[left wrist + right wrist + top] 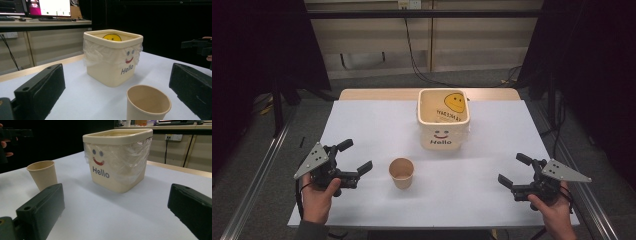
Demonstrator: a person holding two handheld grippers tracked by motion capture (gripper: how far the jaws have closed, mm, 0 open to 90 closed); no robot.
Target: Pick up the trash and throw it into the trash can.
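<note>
Two grippers are waiting apart at the near edge of the white table [362, 125], and we are judging the work barely begun. We are holding the left gripper [355, 156] with its jaws spread wide, just left of the paper cup [401, 172], which is standing upright and untouched near the table's middle. We are holding the right gripper [515, 170] spread as well, empty, well off to the right. Beyond the cup, the cream bin [443, 120] marked "Hello" is sitting toward the far side. Grasping and moving the cup is all still ahead, we think. Inside the bin, we are making out a yellow smiley but cannot read the small print.
</note>
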